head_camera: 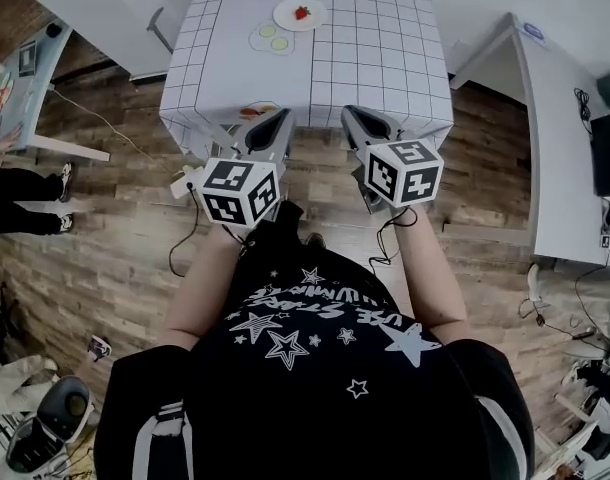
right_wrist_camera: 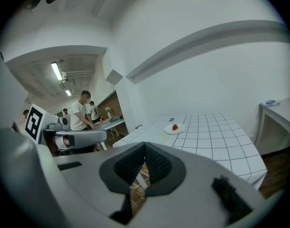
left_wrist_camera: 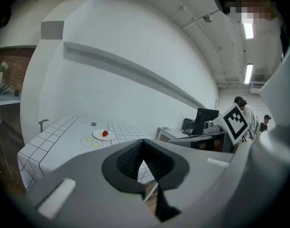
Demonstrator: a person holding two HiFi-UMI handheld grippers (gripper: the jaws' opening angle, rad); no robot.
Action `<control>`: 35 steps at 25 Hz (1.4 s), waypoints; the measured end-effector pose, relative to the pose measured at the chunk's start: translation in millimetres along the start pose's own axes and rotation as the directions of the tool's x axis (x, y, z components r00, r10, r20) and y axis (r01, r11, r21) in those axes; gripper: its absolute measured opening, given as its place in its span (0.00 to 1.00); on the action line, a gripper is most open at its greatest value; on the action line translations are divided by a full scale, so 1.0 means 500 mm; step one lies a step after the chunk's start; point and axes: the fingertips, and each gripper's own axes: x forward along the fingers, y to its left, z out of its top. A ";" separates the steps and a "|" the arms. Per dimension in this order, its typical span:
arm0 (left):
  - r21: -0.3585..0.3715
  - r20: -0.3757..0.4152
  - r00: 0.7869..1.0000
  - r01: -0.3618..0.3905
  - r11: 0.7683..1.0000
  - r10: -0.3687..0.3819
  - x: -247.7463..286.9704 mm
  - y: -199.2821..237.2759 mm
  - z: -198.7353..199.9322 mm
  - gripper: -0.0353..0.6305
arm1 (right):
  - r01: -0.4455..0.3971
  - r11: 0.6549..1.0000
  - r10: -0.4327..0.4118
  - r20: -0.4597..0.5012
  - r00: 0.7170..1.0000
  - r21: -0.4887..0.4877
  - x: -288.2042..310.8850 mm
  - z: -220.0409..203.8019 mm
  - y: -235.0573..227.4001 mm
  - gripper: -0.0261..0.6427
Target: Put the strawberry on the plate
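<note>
Grid-clothed bench, upper centre: strawberry already on white plate. Likely soft, light, easily bruised; take gently by its sides. Left gripper, right gripper: fingers pressed together, empty.

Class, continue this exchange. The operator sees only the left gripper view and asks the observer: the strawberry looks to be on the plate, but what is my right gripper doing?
Observer: The right gripper is shut, with nothing between its jaws.
Operator: How far along the table are the two grippers?
Observer: In the head view the left gripper and the right one reach only the near edge of the table.
Operator: And the plate?
Observer: The plate with the strawberry sits at the far end, beyond both grippers.
</note>
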 end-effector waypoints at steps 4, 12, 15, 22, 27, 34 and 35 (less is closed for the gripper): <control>0.010 -0.007 1.000 -0.004 1.000 0.004 -0.030 -0.022 -0.009 0.07 | -0.015 1.000 0.015 0.003 1.000 -0.003 -0.016 -0.008 0.026 0.06; 0.020 0.001 1.000 0.001 1.000 -0.001 -0.068 -0.016 -0.013 0.07 | -0.036 0.999 0.036 0.015 0.999 -0.010 -0.017 -0.016 0.073 0.06; 0.021 0.009 1.000 0.011 1.000 -0.011 -0.093 -0.012 -0.012 0.07 | -0.024 0.999 0.024 0.002 1.000 -0.032 -0.019 -0.021 0.100 0.06; 0.021 0.012 0.999 0.038 0.999 -0.038 -0.180 -0.002 -0.017 0.07 | -0.002 0.998 0.001 -0.010 1.000 -0.055 -0.034 -0.037 0.192 0.06; 0.016 0.019 0.998 0.059 0.998 -0.059 -0.244 -0.002 -0.022 0.07 | 0.014 0.998 -0.015 -0.018 1.000 -0.067 -0.053 -0.057 0.261 0.06; 0.011 0.016 0.996 0.090 0.996 -0.090 -0.313 -0.003 -0.042 0.07 | 0.054 0.997 -0.056 -0.022 0.998 -0.056 -0.084 -0.089 0.325 0.06; 0.011 0.018 0.996 0.092 0.996 -0.092 -0.320 -0.002 -0.043 0.07 | 0.058 0.997 -0.060 -0.022 0.998 -0.057 -0.086 -0.093 0.333 0.06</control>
